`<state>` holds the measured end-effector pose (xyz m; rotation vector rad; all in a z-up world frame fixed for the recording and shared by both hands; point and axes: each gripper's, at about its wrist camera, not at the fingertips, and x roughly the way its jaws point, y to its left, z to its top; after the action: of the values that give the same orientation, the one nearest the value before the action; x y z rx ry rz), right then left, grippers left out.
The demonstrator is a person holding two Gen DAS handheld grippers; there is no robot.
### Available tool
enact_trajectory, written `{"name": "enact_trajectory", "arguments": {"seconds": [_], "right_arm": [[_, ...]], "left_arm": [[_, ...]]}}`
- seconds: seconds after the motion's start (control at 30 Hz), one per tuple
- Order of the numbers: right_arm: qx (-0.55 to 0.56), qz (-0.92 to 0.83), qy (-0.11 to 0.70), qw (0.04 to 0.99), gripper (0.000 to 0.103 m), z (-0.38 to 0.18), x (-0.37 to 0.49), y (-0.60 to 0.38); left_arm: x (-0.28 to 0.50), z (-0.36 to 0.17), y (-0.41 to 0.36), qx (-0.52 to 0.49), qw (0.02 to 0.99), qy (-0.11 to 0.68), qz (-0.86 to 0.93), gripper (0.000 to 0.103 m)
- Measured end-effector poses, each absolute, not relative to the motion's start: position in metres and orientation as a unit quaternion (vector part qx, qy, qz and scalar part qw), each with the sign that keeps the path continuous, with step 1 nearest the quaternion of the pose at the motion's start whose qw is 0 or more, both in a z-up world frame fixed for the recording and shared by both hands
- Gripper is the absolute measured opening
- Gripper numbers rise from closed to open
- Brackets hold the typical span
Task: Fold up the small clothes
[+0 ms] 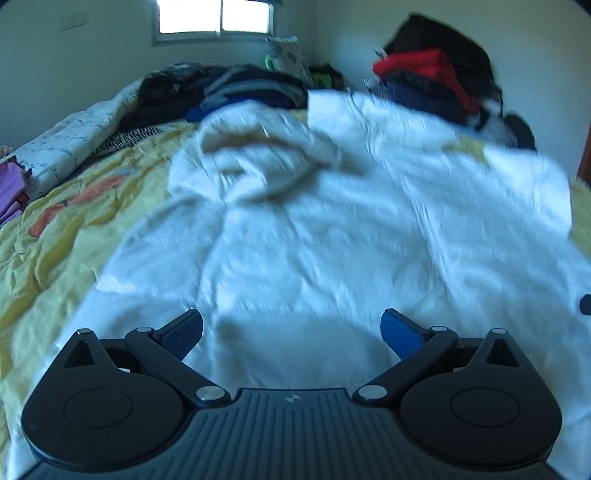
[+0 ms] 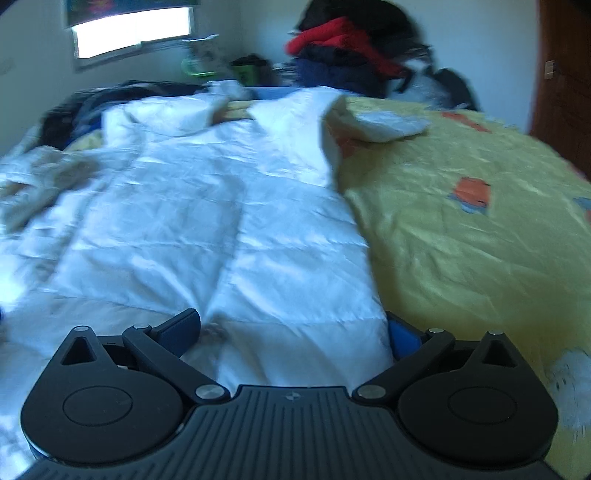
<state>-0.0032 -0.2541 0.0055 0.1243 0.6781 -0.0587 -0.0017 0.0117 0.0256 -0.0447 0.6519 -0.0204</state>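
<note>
A white puffy jacket lies spread on the yellow bedspread, its collar and hood bunched at the far left side. My left gripper is open, low over the jacket's near hem, holding nothing. In the right wrist view the jacket fills the left and middle. My right gripper is open over the jacket's near right corner; the hem edge lies between its fingers, and the right fingertip is partly hidden behind the cloth. A white sleeve lies out to the far right.
A pile of dark clothes lies at the bed's far end. A heap of red, navy and black clothes stands at the back right, seen also in the right wrist view. Purple cloth lies at the left edge. A window is behind.
</note>
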Motion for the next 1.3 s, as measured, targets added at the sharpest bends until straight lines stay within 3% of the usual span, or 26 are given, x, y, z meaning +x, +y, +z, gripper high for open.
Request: {"name": "enact_trajectory", "arguments": {"seconds": [0.23, 0.4, 0.57, 0.8, 0.87, 1.0, 1.03, 1.07, 1.3], "right_arm": [[0.016, 0.123, 0.257, 0.958, 0.103, 0.084, 0.062, -0.252], [0.082, 0.220, 0.258, 0.937, 0.103, 0.122, 0.171, -0.253], [0.205, 0.201, 0.346, 0.893, 0.103, 0.114, 0.309, -0.259], [0.179, 0.091, 0.411, 0.889, 0.098, 0.054, 0.442, -0.260], [0.201, 0.098, 0.445, 0.867, 0.081, 0.030, 0.466, -0.262], [0.234, 0.157, 0.454, 0.845, 0.066, 0.011, 0.482, -0.254], [0.249, 0.166, 0.458, 0.837, 0.049, 0.008, 0.484, -0.254], [0.252, 0.173, 0.462, 0.833, 0.018, 0.006, 0.485, -0.252], [0.195, 0.213, 0.420, 0.861, 0.013, 0.035, 0.471, -0.239]], "left_arm": [[0.038, 0.036, 0.038, -0.113, 0.952, 0.284, 0.026, 0.103], [0.059, 0.014, 0.048, -0.147, 0.946, 0.289, 0.023, 0.103], [0.056, 0.006, 0.048, -0.143, 0.950, 0.276, 0.011, 0.103], [0.057, 0.002, 0.053, -0.158, 0.948, 0.276, 0.005, 0.103], [0.057, 0.001, 0.056, -0.171, 0.947, 0.272, 0.002, 0.103], [0.058, 0.000, 0.059, -0.183, 0.946, 0.268, -0.001, 0.103], [0.058, 0.000, 0.060, -0.185, 0.946, 0.267, -0.002, 0.103], [0.058, 0.000, 0.060, -0.187, 0.946, 0.267, -0.002, 0.103], [0.058, 0.000, 0.061, -0.188, 0.945, 0.266, -0.003, 0.103]]}}
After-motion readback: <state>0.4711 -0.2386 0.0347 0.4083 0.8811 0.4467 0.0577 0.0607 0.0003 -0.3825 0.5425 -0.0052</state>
